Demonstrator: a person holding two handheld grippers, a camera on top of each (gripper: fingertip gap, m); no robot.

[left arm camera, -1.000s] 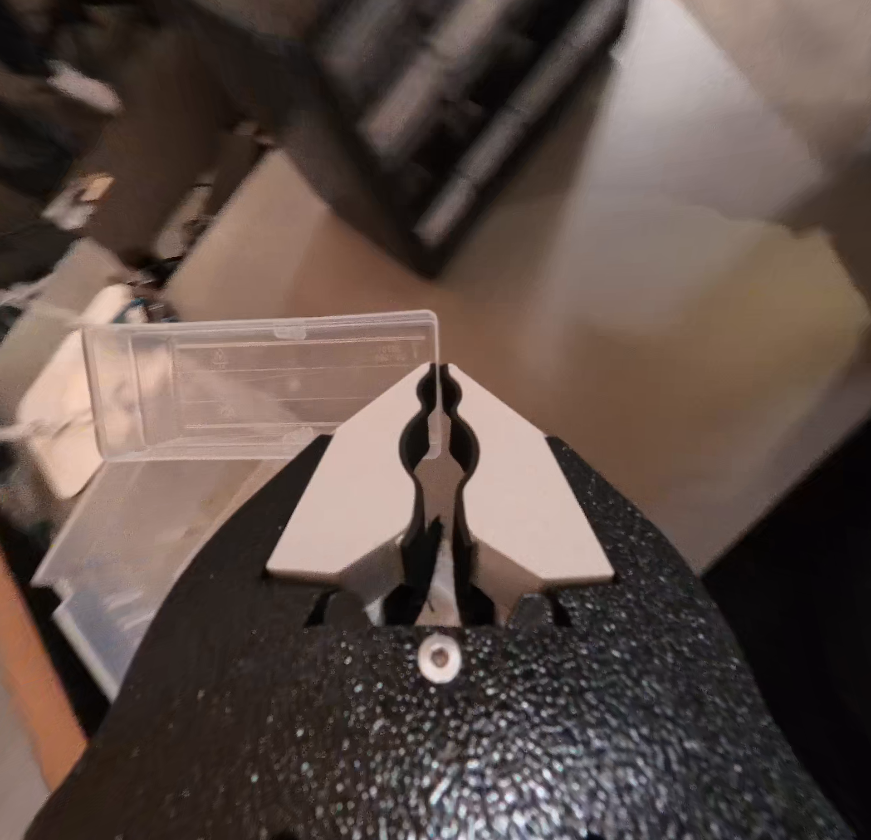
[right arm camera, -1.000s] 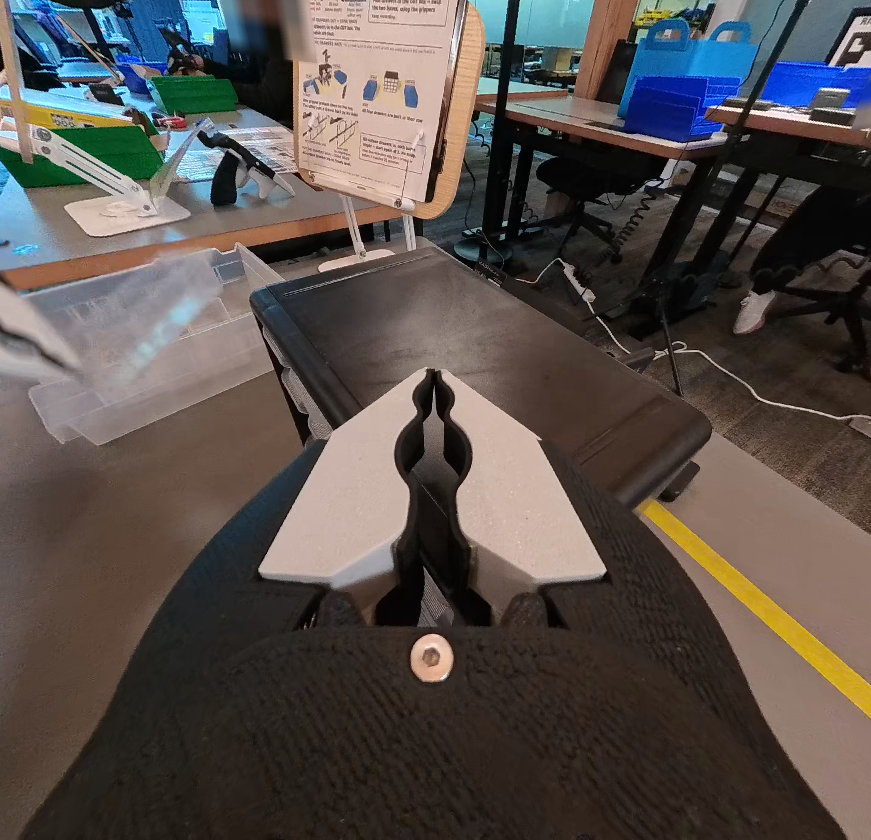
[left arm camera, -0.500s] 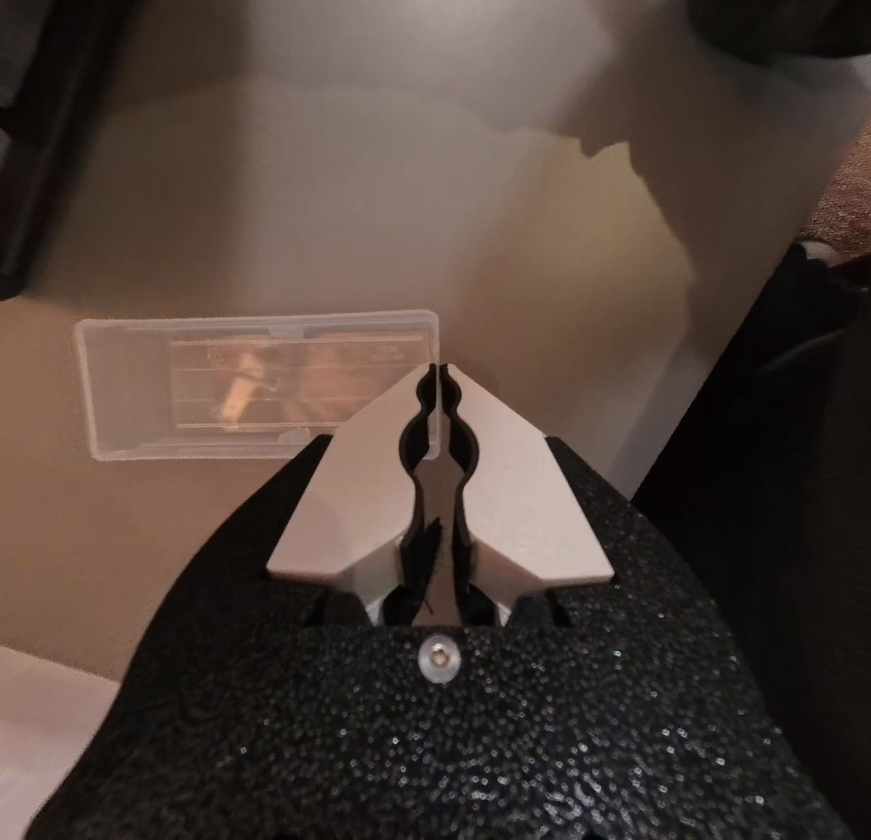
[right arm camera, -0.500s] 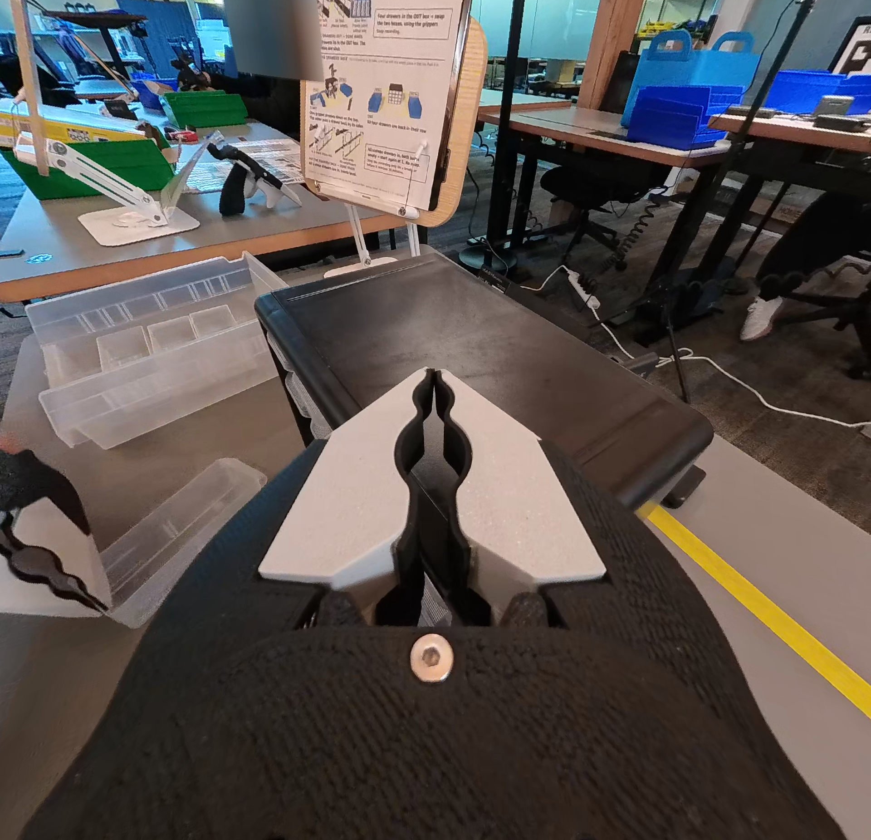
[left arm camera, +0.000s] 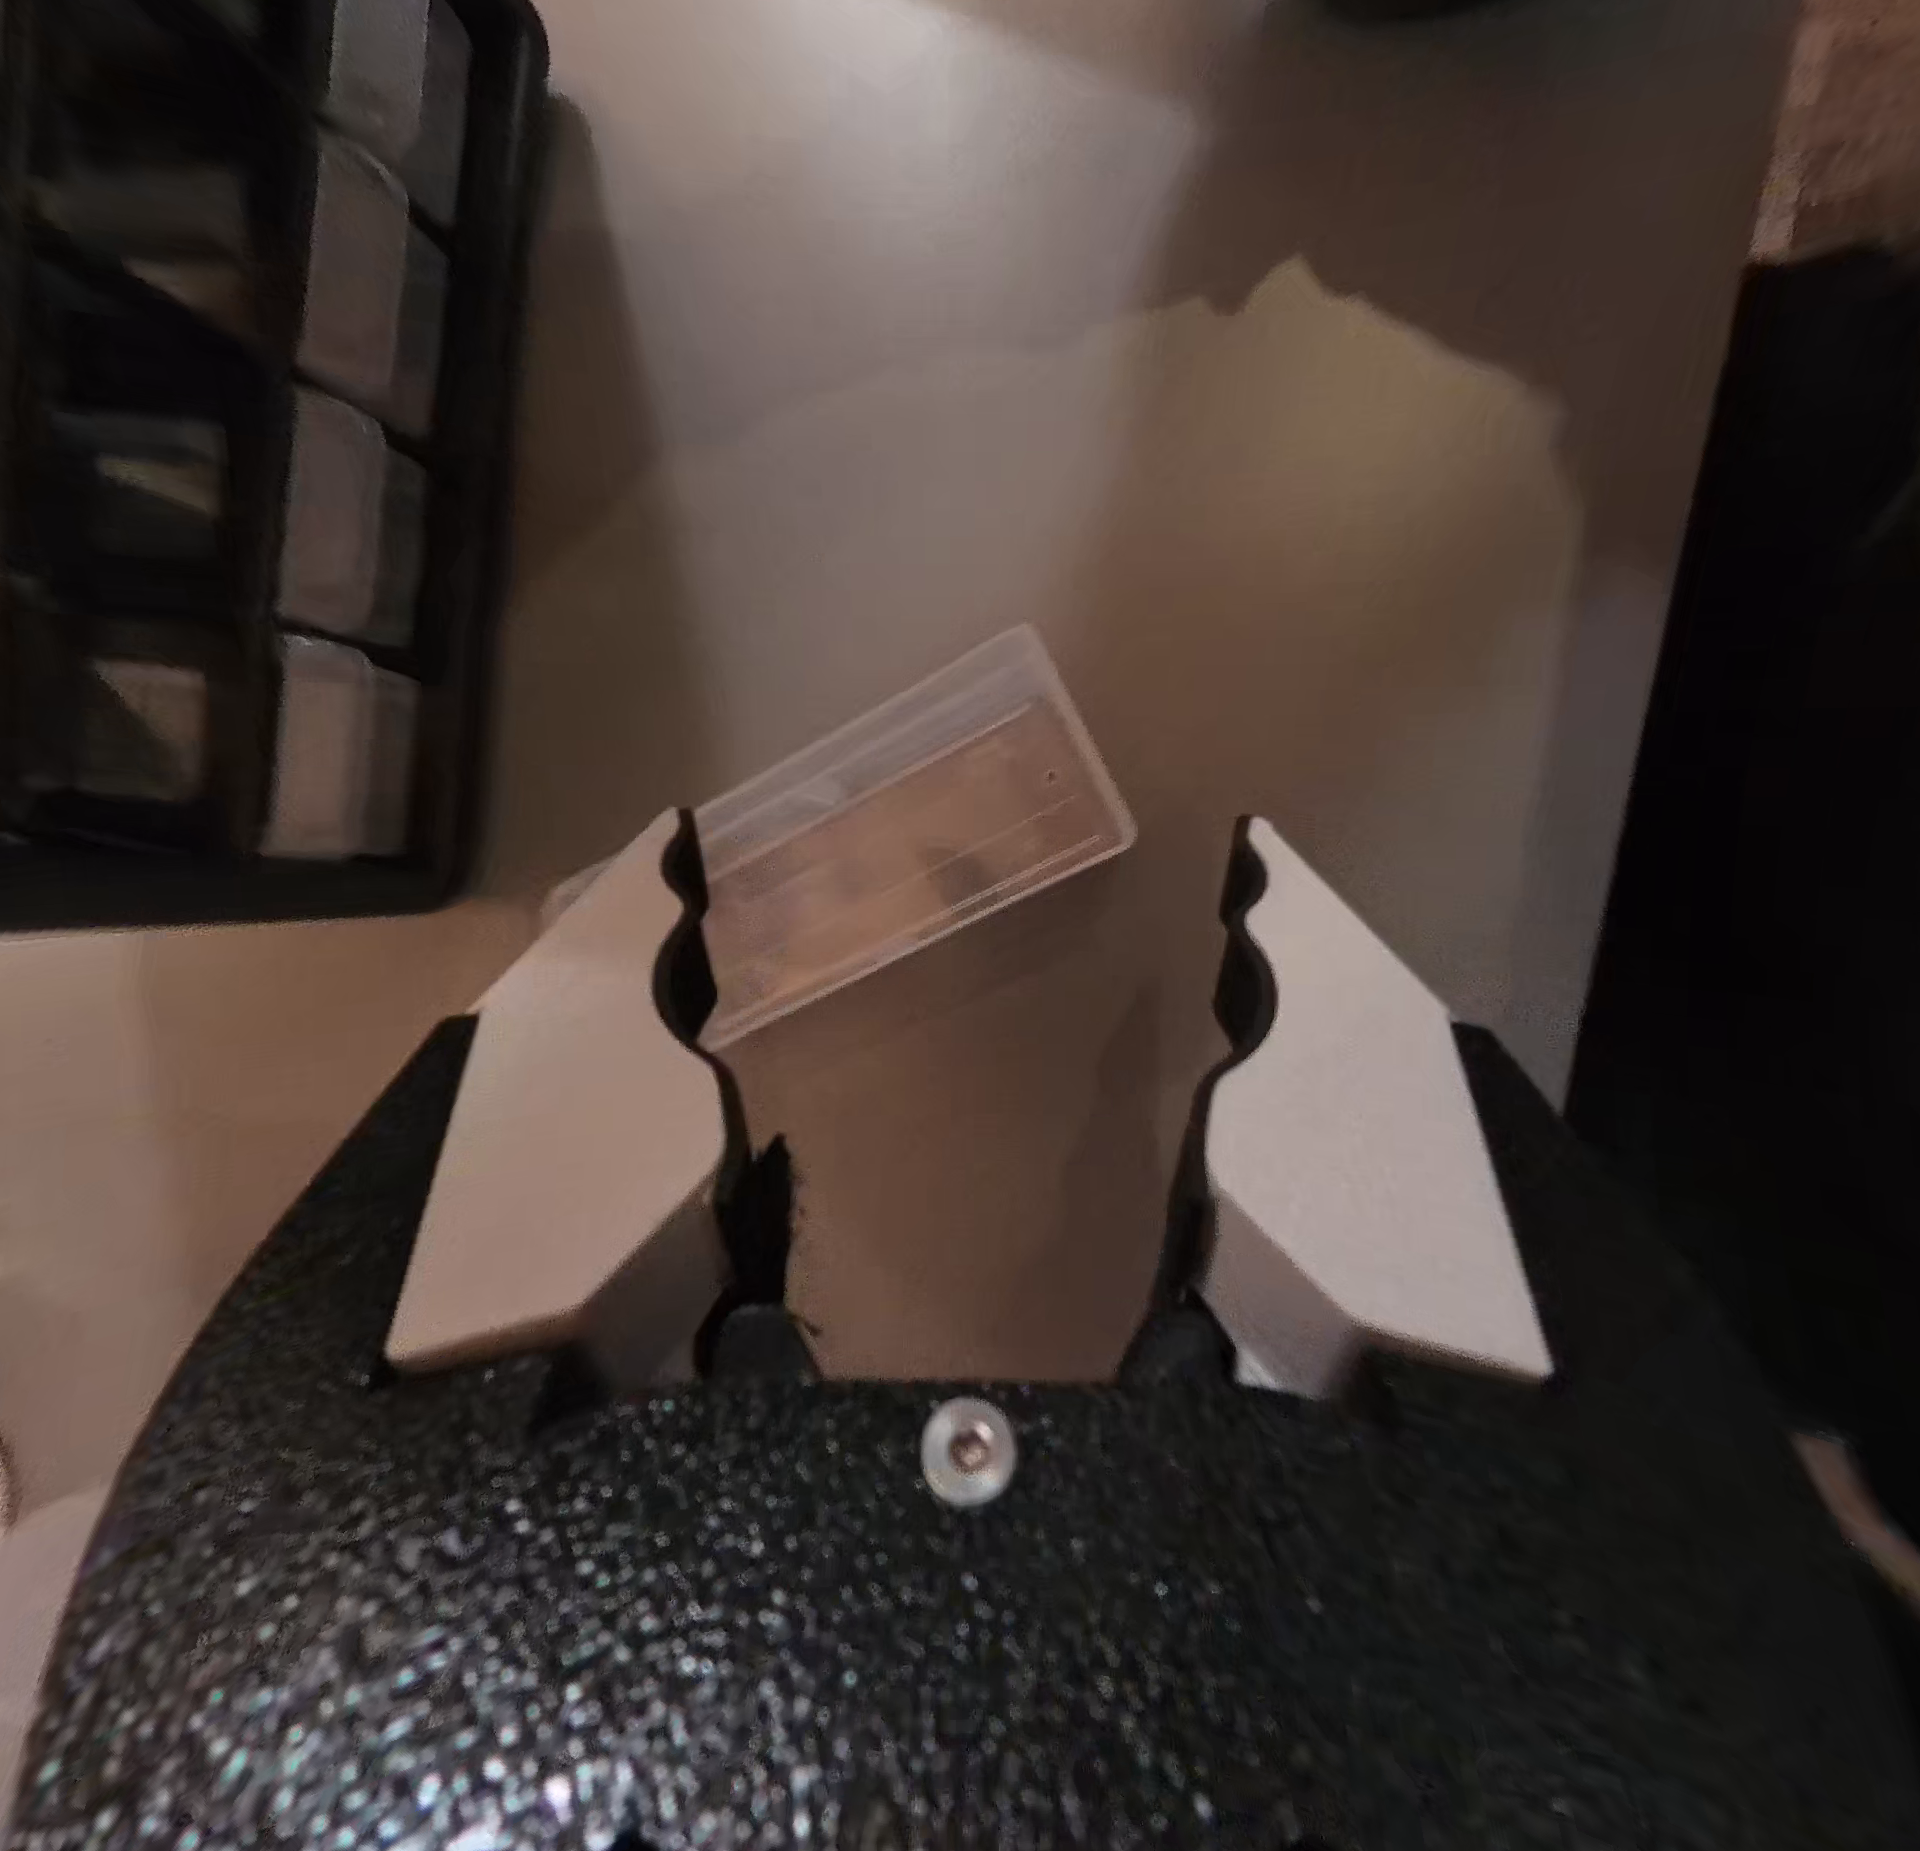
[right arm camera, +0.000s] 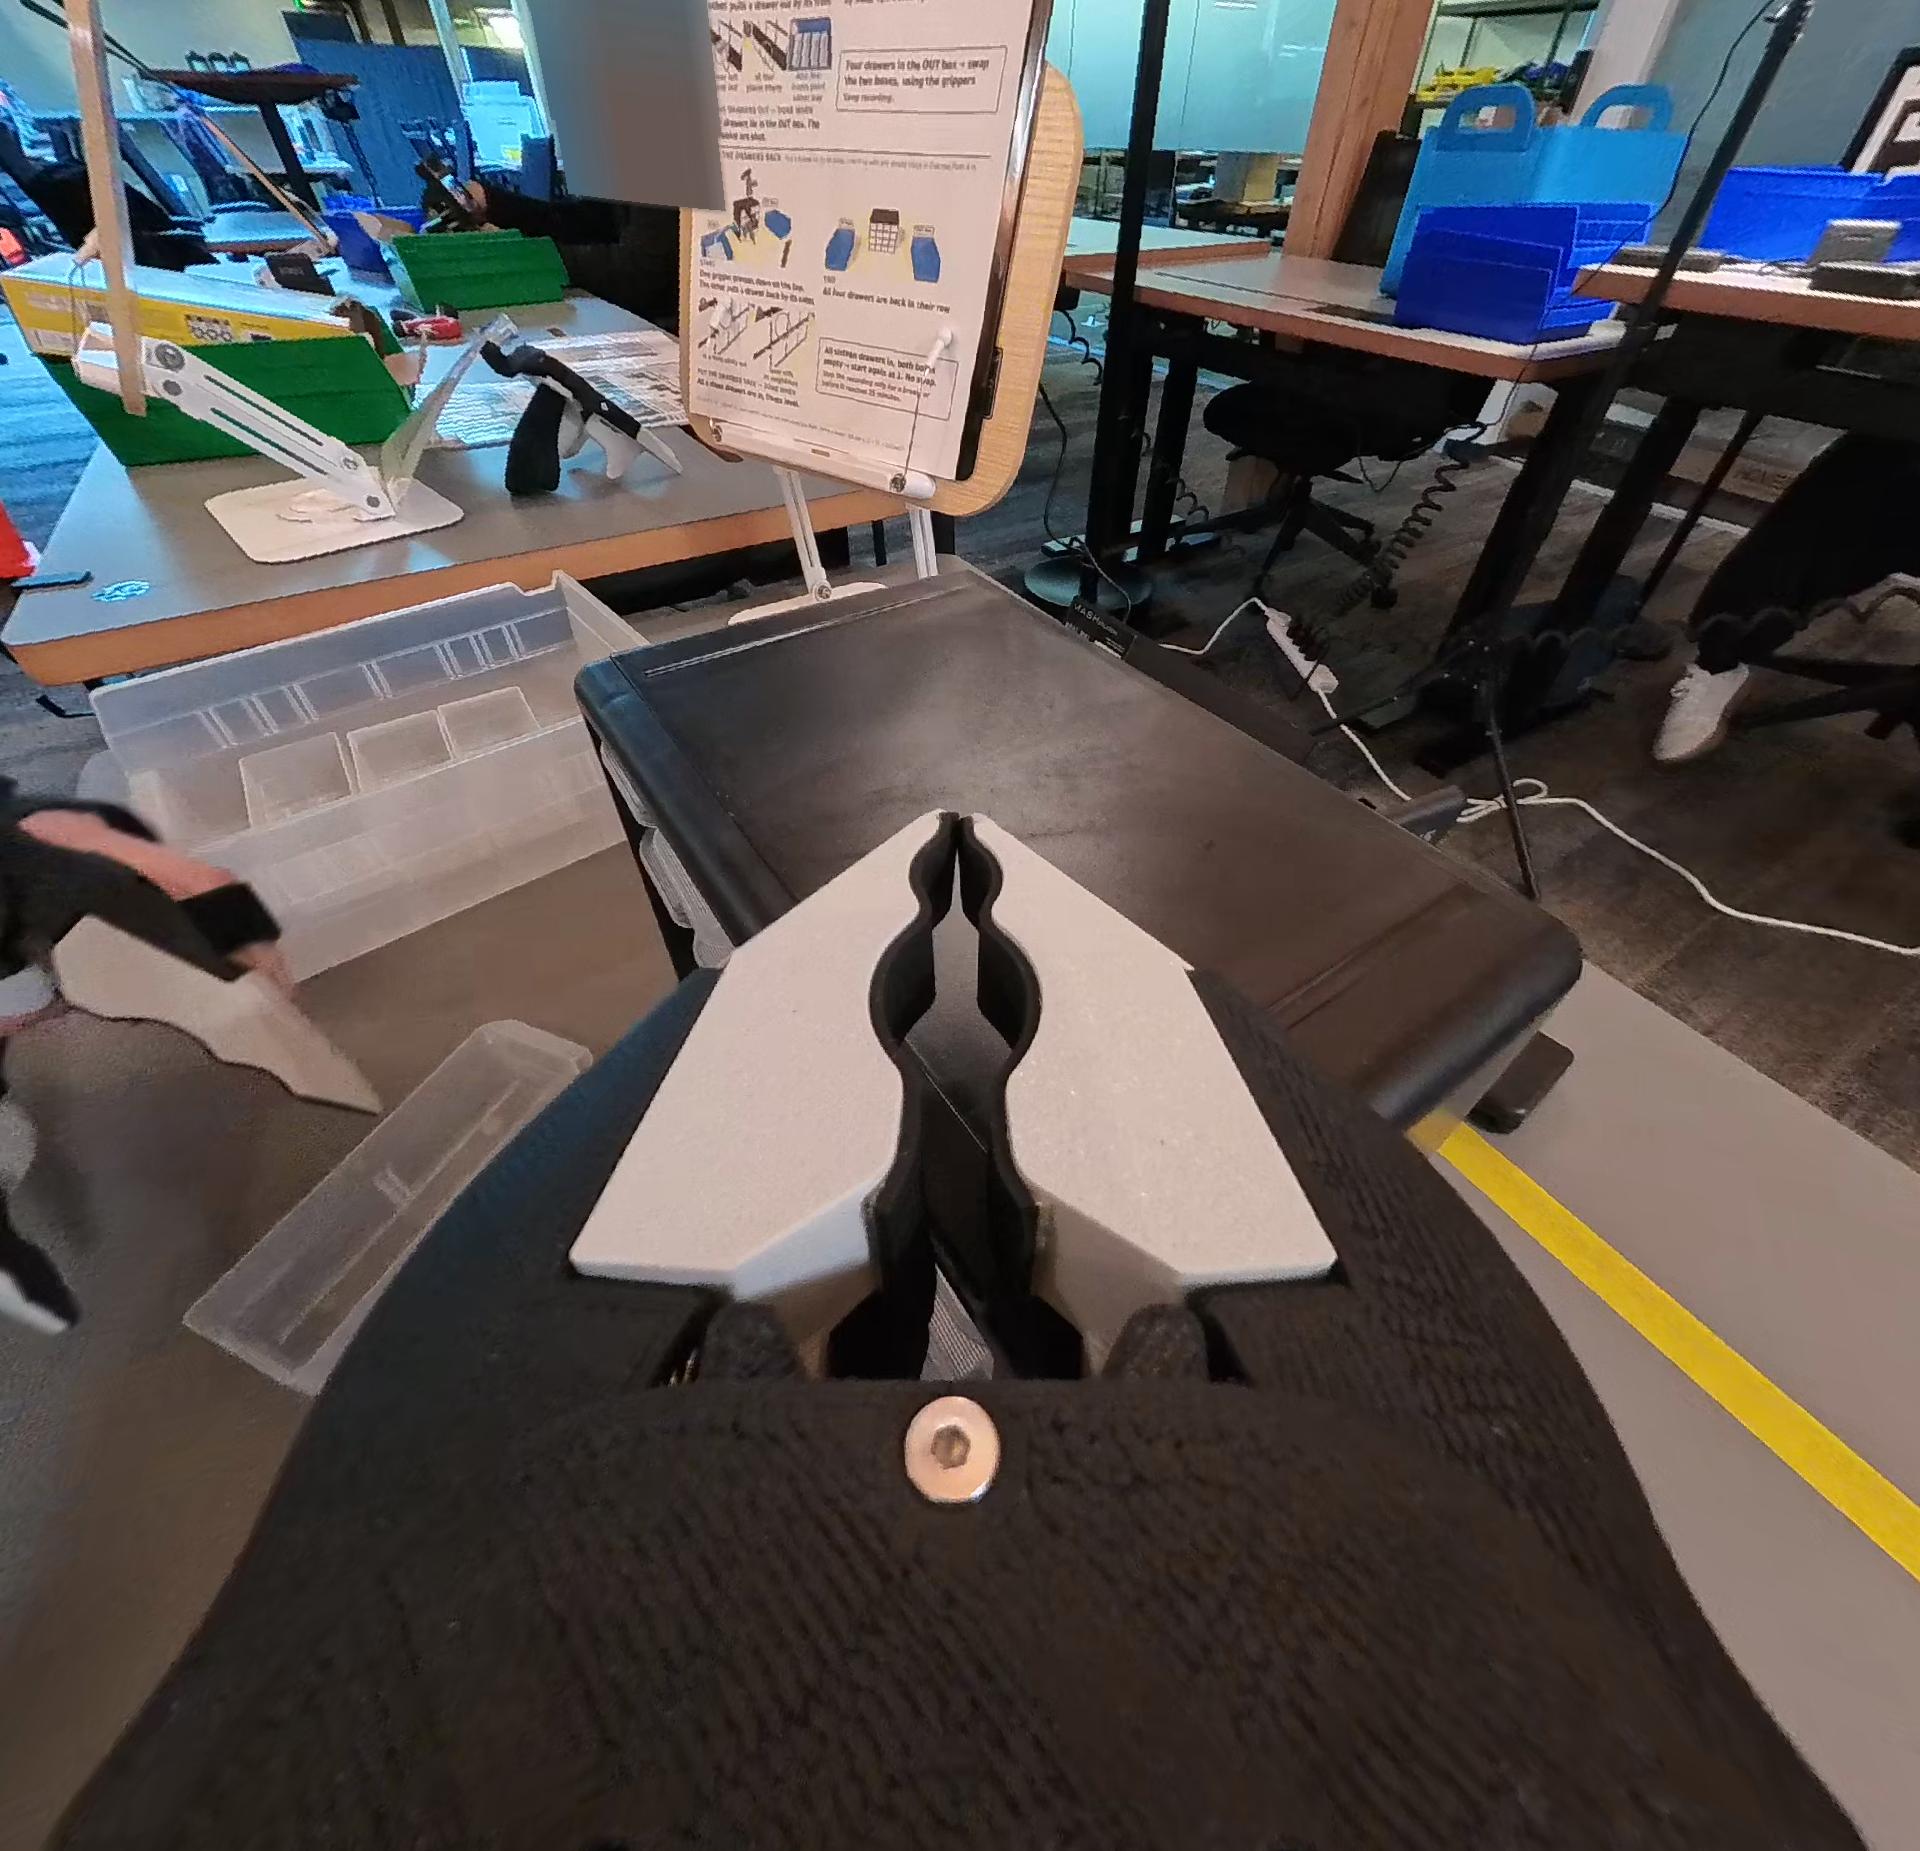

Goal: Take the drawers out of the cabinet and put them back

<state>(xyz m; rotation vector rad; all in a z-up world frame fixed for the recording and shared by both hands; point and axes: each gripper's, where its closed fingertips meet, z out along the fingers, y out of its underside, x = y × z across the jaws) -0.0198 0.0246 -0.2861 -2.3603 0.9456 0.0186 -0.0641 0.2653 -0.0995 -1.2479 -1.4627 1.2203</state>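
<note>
We see a grey table (right arm camera: 499,980) with a yellow line (right arm camera: 1704,1354) near its edge. On it stand the black cabinet (right arm camera: 1039,814) and a clear bin (right arm camera: 353,762) beside it. A clear drawer (right arm camera: 384,1199) lies loose in front.

Open workroom, evenly lit. Grey work table (right arm camera: 1714,1230) with a yellow tape line (right arm camera: 1662,1323) along its right part. Behind it, a second grey table (right arm camera: 260,565) with wood edging, bearing green bins (right arm camera: 478,269) and a white angled stand (right arm camera: 312,451). Instruction sheet on a wooden board (right arm camera: 883,191), standing on thin white legs. To the right, wood-topped desks on black frames (right arm camera: 1351,305) carrying blue containers (right arm camera: 1527,222); a timber post (right arm camera: 1361,87); glass partitions behind. Dark carpet floor (right arm camera: 1714,845) with a white cable (right arm camera: 1662,866) and power strip (right arm camera: 1299,653).
</note>
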